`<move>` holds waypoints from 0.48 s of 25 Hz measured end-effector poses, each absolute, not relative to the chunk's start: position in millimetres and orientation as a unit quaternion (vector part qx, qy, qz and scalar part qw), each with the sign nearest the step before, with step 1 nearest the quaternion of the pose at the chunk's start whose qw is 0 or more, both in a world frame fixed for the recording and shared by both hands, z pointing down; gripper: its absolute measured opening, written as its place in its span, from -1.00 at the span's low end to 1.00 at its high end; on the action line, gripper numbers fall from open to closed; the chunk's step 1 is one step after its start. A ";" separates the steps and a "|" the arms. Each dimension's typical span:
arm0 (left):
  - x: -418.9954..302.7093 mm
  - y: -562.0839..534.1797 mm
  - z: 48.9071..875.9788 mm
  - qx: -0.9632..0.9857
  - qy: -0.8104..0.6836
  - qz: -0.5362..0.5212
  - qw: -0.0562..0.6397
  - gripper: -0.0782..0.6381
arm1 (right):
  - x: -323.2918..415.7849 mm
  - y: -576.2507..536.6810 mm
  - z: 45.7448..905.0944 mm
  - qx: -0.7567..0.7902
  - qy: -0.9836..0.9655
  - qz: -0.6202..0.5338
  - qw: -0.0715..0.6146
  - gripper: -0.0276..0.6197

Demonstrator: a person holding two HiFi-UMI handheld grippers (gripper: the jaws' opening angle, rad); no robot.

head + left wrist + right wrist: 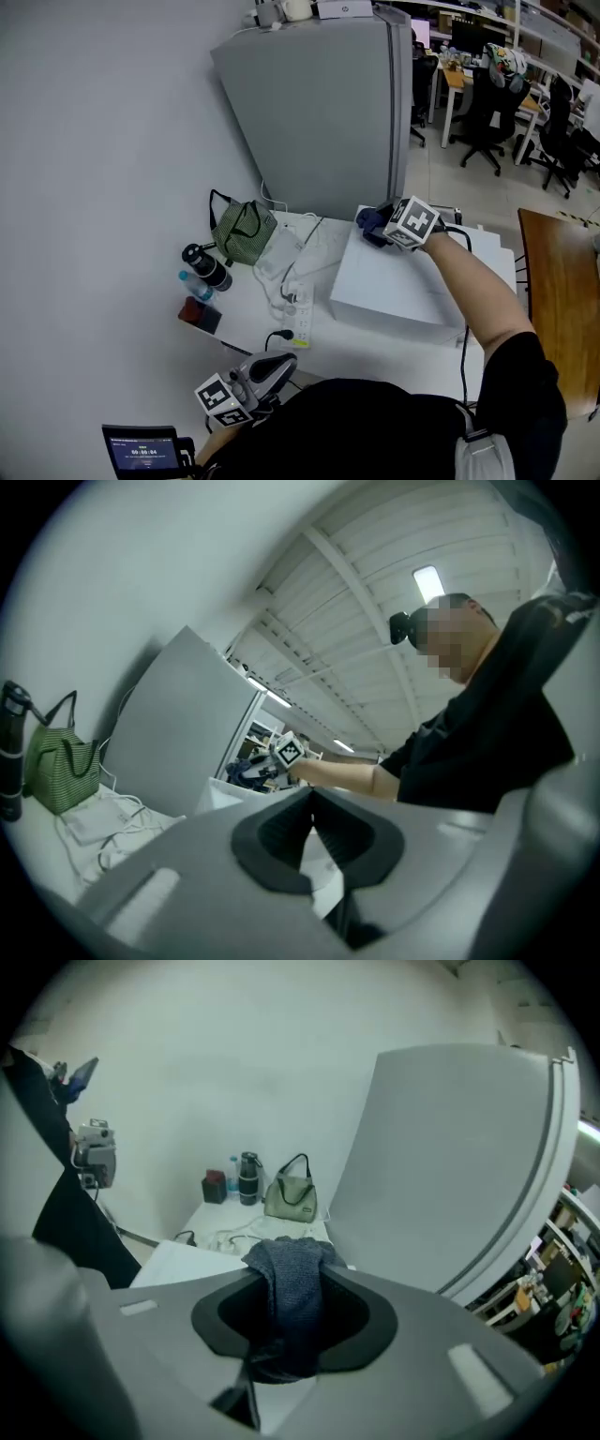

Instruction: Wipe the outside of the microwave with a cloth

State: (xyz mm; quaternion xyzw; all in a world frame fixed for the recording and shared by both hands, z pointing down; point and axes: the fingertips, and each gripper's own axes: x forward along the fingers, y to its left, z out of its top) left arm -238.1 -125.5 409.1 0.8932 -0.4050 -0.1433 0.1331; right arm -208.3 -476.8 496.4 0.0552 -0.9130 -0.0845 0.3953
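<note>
The white microwave [394, 286] stands on a white table [253, 328], beside a grey fridge. My right gripper [377, 228] is shut on a dark blue cloth [367, 221] and holds it at the far left corner of the microwave's top. In the right gripper view the cloth [292, 1283] hangs bunched between the jaws, over the microwave's white top [173, 1265]. My left gripper [283, 361] is low by the person's body, near the table's front edge, shut with nothing in it. In the left gripper view its jaws meet at the tips [312, 797], and the microwave [217, 796] shows far off.
The tall grey fridge [328, 112] stands right behind the microwave. Left of it on the table are a green bag [242, 232], a black bottle [208, 265], a red box [199, 314], and a power strip [300, 323] with cables. A wooden table [562, 300] is at the right.
</note>
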 end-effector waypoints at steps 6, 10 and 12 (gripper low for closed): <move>-271.9 -124.5 427.9 0.901 -0.391 -0.127 0.138 -0.77 | -248.0 -542.8 555.4 0.121 -0.860 -0.060 0.491 -0.53; -283.9 -134.6 442.4 0.910 -0.371 -0.112 0.147 -0.77 | -247.7 -548.7 557.8 0.128 -0.867 -0.022 0.480 -0.54; -274.5 -142.7 440.4 0.916 -0.357 -0.107 0.147 -0.77 | -224.6 -549.5 556.8 0.128 -0.867 -0.022 0.481 -0.54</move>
